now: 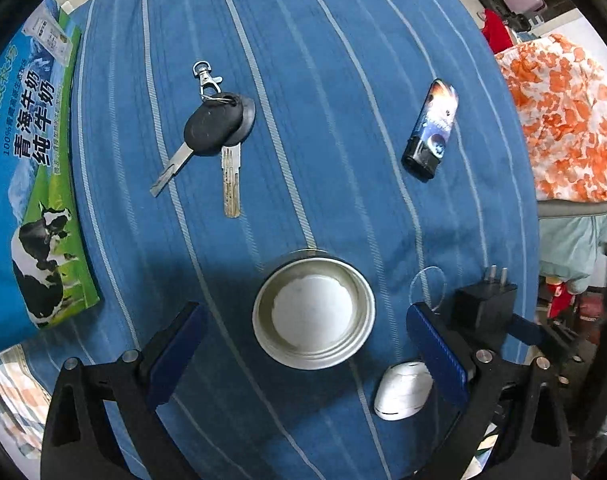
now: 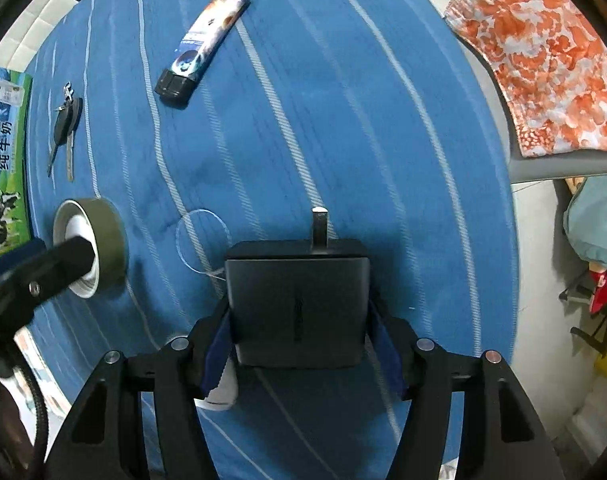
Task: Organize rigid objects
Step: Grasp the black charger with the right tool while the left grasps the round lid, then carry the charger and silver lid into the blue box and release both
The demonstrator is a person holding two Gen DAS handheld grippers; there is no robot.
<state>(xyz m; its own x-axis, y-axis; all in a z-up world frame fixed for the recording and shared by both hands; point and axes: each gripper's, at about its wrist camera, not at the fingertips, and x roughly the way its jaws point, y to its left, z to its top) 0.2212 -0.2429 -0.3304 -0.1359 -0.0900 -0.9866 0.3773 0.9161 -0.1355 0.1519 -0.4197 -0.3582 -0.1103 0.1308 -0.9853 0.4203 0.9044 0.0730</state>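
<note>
Right tongs (image 2: 299, 344) clamp boxy matte-black charger (image 2: 297, 304).

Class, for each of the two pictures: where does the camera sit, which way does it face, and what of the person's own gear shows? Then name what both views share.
Left wrist: sits on the left gripper, looking down on the tape roll between its open fingers; the right gripper holding the charger shows at right.
Right wrist: sits on the right gripper, looking along the blue cloth; its fingers clamp the charger; the left gripper shows at left.
Shared: tape roll, keys, lighter, charger, milk box.
</note>
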